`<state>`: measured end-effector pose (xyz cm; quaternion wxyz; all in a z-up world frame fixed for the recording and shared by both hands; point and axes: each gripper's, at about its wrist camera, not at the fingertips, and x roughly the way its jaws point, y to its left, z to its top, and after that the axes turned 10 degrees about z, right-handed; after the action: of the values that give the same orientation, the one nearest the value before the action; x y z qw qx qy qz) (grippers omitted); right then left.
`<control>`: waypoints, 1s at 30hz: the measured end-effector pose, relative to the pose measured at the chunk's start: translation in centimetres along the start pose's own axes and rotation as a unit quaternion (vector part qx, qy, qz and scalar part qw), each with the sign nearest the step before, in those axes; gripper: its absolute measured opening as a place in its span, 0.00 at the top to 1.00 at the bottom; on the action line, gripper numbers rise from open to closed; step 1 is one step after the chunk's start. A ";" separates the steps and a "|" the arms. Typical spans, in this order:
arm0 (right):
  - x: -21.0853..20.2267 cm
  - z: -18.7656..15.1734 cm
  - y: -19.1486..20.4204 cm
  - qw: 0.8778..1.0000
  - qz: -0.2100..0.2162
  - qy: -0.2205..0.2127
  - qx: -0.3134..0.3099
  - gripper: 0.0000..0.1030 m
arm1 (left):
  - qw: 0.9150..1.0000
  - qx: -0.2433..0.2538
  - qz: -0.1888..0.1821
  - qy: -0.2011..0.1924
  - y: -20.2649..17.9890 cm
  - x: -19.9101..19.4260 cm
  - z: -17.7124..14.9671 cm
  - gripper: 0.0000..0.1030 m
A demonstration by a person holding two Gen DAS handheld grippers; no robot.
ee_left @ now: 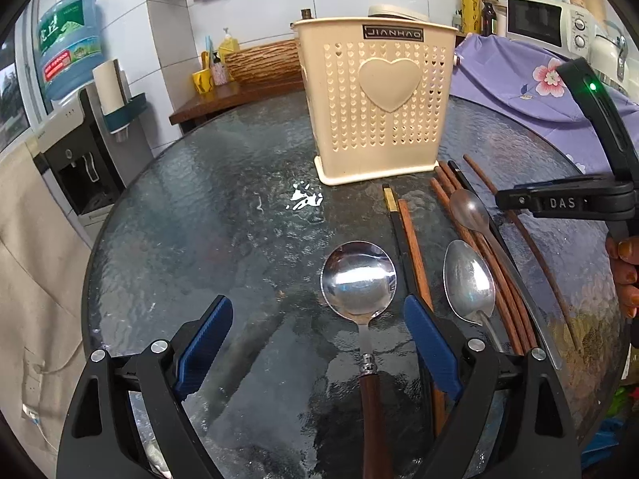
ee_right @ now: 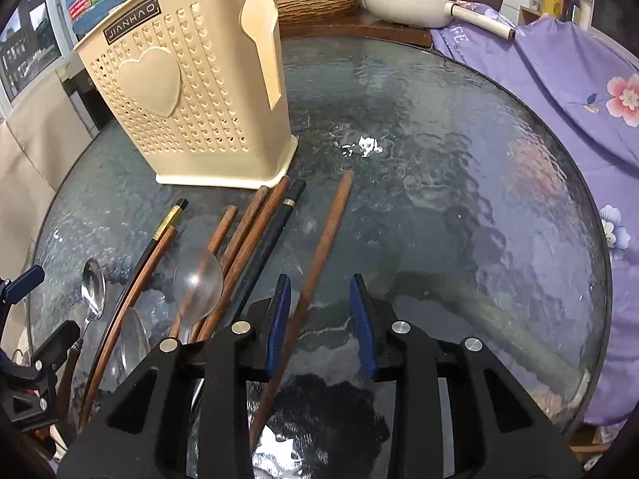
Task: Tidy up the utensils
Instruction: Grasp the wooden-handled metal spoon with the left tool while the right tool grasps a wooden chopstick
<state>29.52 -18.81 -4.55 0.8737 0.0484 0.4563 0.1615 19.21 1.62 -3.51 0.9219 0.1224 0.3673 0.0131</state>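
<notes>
A cream perforated utensil holder [ee_left: 375, 99] with a heart stands on the round glass table [ee_left: 207, 215]; it also shows in the right wrist view [ee_right: 187, 92]. My left gripper [ee_left: 319, 343] is open, its jaws either side of a round steel spoon [ee_left: 358, 279] with a wooden handle that lies on the glass. Two more steel spoons [ee_left: 469, 283] and several brown and black chopsticks [ee_left: 491, 255] lie to the right. My right gripper [ee_right: 321, 327] is open around a lone brown chopstick [ee_right: 319, 247] lying on the table.
A purple flowered cloth [ee_right: 559, 92] covers the right side. A water dispenser [ee_left: 76, 127], a microwave [ee_left: 547, 20] and a wooden counter with a pan [ee_right: 403, 4] stand behind the table. The table edge curves close on both sides.
</notes>
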 end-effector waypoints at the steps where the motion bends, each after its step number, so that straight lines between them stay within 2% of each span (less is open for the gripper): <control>1: 0.2 0.4 -0.1 1.000 0.000 0.001 -0.001 0.70 | 1.000 0.003 -0.002 0.002 -0.1 0.1 0.0 0.18; 9: 0.5 0.9 -0.3 1.000 0.004 0.004 0.002 0.70 | 1.000 0.018 -0.002 0.025 -0.6 1.1 0.1 0.26; 15: 0.6 0.9 -0.1 1.000 0.006 0.008 0.002 0.70 | 0.999 0.036 0.001 0.036 -1.4 2.2 0.3 0.26; 19: 0.8 1.1 0.2 1.000 0.002 0.010 0.005 0.76 | 0.999 0.039 0.005 0.037 -1.6 2.7 0.9 0.26; 27: 1.7 2.7 -0.2 0.999 0.005 0.017 0.027 0.80 | 0.996 0.057 0.029 0.054 -2.7 3.2 2.1 0.27; 30: 1.9 3.3 -0.6 0.999 0.008 0.017 0.034 0.80 | 0.996 0.034 0.024 0.073 -2.4 3.3 2.1 0.27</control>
<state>33.30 -18.54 -4.25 0.8623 0.0790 0.4762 0.1532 22.88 -0.84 -4.77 0.8873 0.1615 0.4309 0.0311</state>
